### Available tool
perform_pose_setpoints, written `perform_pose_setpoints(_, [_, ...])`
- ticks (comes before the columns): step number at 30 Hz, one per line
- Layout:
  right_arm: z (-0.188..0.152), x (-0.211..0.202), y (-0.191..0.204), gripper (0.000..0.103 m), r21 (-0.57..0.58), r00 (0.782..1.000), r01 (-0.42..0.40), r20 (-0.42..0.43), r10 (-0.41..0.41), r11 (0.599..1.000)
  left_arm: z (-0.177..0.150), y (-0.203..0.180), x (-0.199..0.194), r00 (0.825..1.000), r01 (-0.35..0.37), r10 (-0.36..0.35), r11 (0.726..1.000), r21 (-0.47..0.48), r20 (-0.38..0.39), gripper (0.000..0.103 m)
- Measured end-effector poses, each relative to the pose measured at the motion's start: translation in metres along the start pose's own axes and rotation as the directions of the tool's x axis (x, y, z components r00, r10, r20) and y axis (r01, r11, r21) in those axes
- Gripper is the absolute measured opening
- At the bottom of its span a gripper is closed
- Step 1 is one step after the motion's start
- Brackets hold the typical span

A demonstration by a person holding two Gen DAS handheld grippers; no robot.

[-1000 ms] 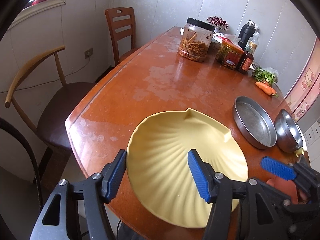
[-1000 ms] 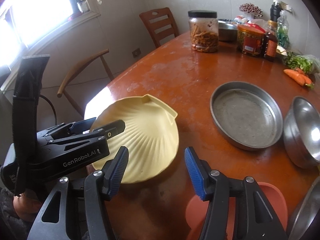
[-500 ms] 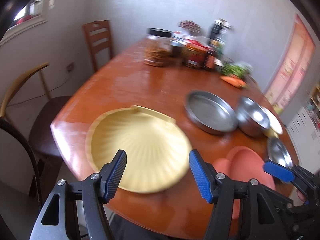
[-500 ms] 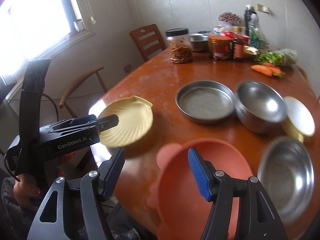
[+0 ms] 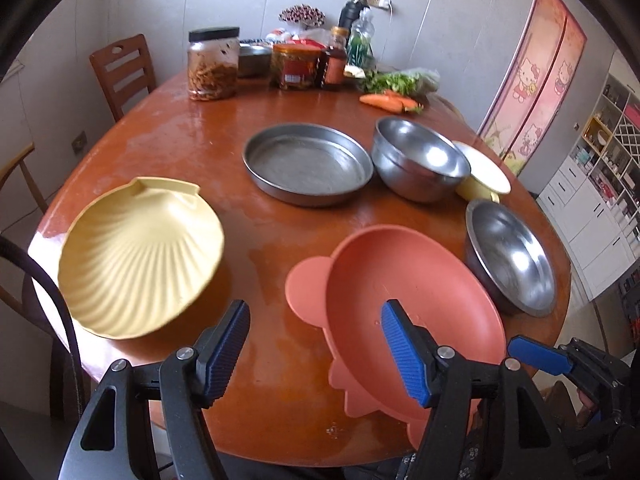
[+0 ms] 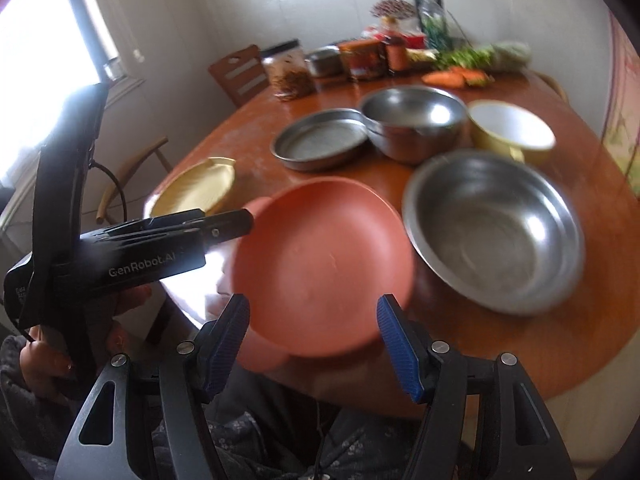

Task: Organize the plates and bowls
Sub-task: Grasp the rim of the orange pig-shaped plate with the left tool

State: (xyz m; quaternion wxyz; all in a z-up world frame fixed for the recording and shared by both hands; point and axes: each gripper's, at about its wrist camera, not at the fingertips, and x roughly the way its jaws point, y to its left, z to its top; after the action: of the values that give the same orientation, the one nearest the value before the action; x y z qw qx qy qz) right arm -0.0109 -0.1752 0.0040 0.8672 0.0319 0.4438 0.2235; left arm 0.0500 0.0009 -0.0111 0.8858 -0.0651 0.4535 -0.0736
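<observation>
An orange plate with round ears (image 5: 404, 304) lies at the table's near edge. My left gripper (image 5: 316, 344) hovers over its left rim with its jaws opening and nothing pressed between them. My right gripper (image 6: 314, 340) is open, its fingers on either side of the orange plate's (image 6: 320, 260) near edge and clear of it. A yellow shell-shaped plate (image 5: 140, 256) rests on the table at the left. Beyond are a shallow steel pan (image 5: 308, 168), a steel bowl (image 5: 420, 160), a second steel bowl (image 5: 512, 256) and a yellow cup with a white inside (image 5: 484, 172).
Jars (image 5: 212, 68), bottles, greens and carrots (image 5: 384, 102) crowd the far end of the wooden table (image 5: 180, 128). Wooden chairs (image 5: 120, 68) stand along the left side. A person's hand (image 6: 40, 360) holds the left gripper's handle, with a patterned sleeve below.
Both grippers have swung right, away from the yellow shell plate and over to the orange plate. The shell plate stays on the table. Both pairs of jaws stand a little wider.
</observation>
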Motion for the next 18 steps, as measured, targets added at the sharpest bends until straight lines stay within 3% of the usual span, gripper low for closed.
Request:
perform_pose_setpoints(8, [-0.006,-0.001,-0.013,0.068,0.044,1.000,0.018,-0.012,-0.017,0.999,-0.007,-0.006,0.017,0.998,0.011,-0.011,1.000,0.003,-0.066,0.068])
perform_pose_setpoints(18, [-0.003,0.017,-0.011,0.068,0.031,0.999,0.038,-0.040,-0.037,0.999,-0.013,-0.012,0.022,0.989,0.120,-0.120,0.993,0.001,-0.092,0.068])
